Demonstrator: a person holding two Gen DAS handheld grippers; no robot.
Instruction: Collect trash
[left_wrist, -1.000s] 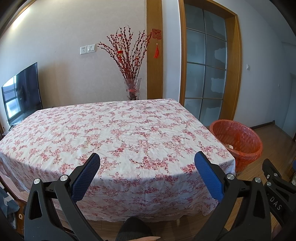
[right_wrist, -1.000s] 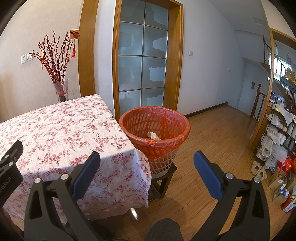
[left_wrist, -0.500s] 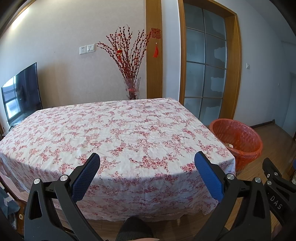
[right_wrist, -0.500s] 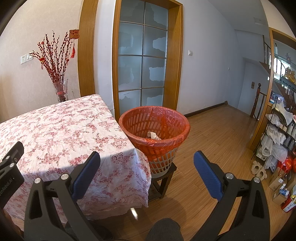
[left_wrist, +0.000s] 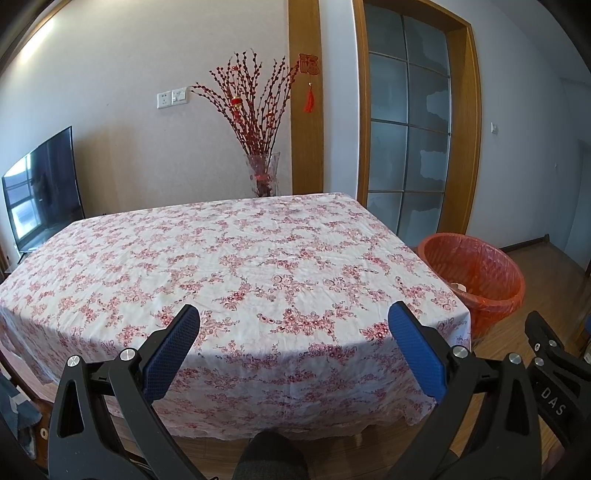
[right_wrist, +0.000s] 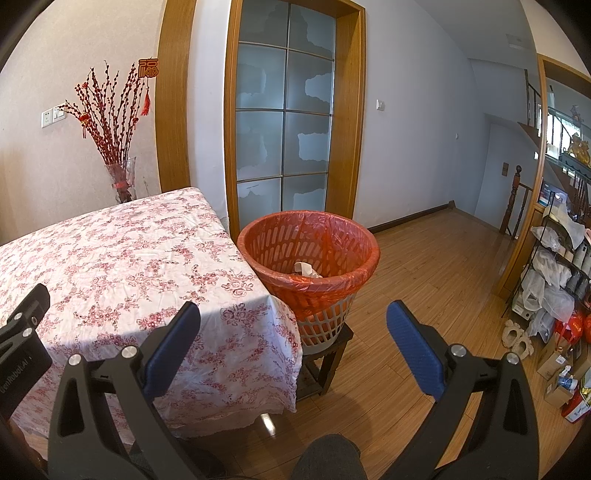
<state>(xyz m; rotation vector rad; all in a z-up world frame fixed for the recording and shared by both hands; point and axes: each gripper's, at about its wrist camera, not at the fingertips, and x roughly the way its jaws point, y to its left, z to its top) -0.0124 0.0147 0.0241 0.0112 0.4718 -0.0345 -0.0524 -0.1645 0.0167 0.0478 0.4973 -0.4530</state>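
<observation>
Both hand-held grippers, left (left_wrist: 293, 347) and right (right_wrist: 293, 345), gape wide, empty; crumpled tissue (right_wrist: 306, 268) lies in bin (right_wrist: 334, 282) ahead of right one.

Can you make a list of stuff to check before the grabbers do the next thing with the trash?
1. Left gripper open with nothing between its fingers: ok.
2. Right gripper open with nothing between its fingers: ok.
3. Trash basket upright on its small stool, red liner in place: ok.
4. Room left in the basket: ok, only a crumpled white paper shows low inside.
5. Trash left on the floral tablecloth: none in either view, ok.
6. Trash on the floor near the table: cannot tell, much of it is hidden.
</observation>
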